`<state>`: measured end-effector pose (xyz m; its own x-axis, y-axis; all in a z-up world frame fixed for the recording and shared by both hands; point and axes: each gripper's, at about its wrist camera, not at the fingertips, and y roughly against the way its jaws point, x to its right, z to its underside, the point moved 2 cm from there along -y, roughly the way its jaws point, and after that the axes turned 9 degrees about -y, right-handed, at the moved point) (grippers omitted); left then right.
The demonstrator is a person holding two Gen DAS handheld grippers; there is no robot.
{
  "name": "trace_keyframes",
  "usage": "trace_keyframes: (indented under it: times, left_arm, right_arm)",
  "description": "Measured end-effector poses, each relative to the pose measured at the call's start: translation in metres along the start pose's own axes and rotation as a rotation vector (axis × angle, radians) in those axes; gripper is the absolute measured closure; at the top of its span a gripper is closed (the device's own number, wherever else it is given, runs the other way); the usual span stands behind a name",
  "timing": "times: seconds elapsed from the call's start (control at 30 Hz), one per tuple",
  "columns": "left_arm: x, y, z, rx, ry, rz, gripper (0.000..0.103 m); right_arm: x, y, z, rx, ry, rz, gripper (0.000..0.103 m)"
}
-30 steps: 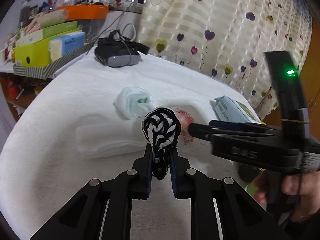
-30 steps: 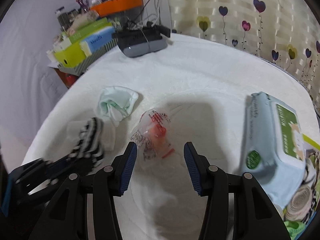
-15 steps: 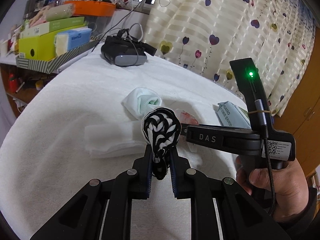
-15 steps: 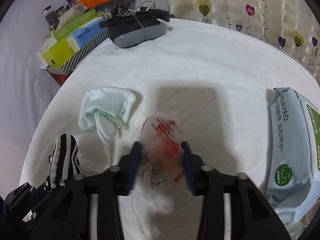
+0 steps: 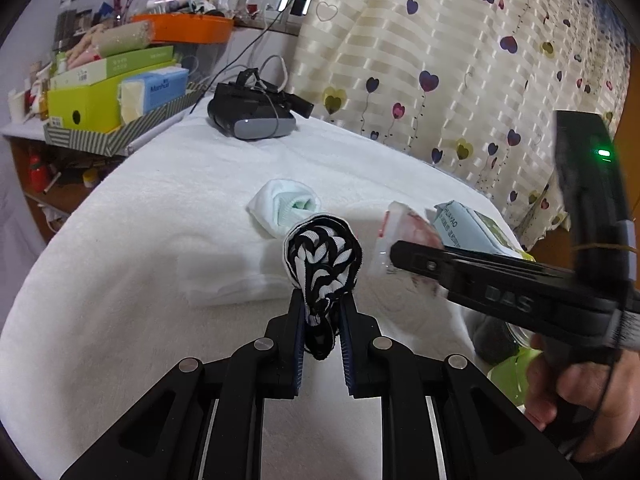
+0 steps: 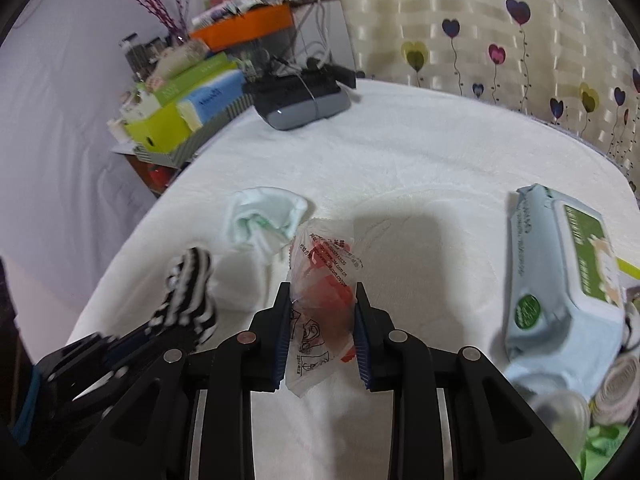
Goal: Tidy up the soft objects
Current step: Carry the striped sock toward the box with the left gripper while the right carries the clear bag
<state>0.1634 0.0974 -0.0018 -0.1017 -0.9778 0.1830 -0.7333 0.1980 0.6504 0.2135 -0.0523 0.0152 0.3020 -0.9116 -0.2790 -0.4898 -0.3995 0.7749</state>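
Observation:
My left gripper (image 5: 320, 312) is shut on a black-and-white striped sock (image 5: 323, 258) and holds it above the white towel-covered table (image 5: 160, 208). The sock also shows in the right wrist view (image 6: 188, 292). My right gripper (image 6: 322, 304) is shut on a clear plastic packet with red contents (image 6: 320, 284) and has it lifted off the table; the packet shows in the left wrist view (image 5: 404, 226) too. A pale green and white sock (image 6: 264, 222) lies bunched on the table just beyond both grippers. A folded white cloth (image 5: 232, 276) lies beneath the striped sock.
A pack of wet wipes (image 6: 560, 280) lies at the right. A black VR headset (image 5: 252, 114) sits at the far side. A striped tray of boxes (image 5: 108, 104) stands at the far left edge. A heart-patterned curtain (image 5: 460, 60) hangs behind.
My right gripper came down over the plastic packet, shut on it and lifted it off the table. My left gripper kept hold of the striped sock, almost still.

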Motion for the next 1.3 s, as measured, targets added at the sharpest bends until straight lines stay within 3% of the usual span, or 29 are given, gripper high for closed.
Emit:
trace_keyframes:
  times: [0.43,0.87,1.3]
  left_arm:
    - [0.042,0.036,0.000,0.048,-0.052,0.004,0.088]
    - [0.087,0.066,0.002,0.086,-0.117,0.044,0.088]
    - [0.143,0.074,0.005,0.092,-0.202,0.113,0.088]
  right_arm:
    - [0.005,0.076,0.028,0.110,0.010,-0.060,0.074]
    - [0.020,0.123,0.052,0.181,0.000,-0.043,0.074]
    - [0.059,0.164,0.072,0.249,-0.049,-0.011,0.074]
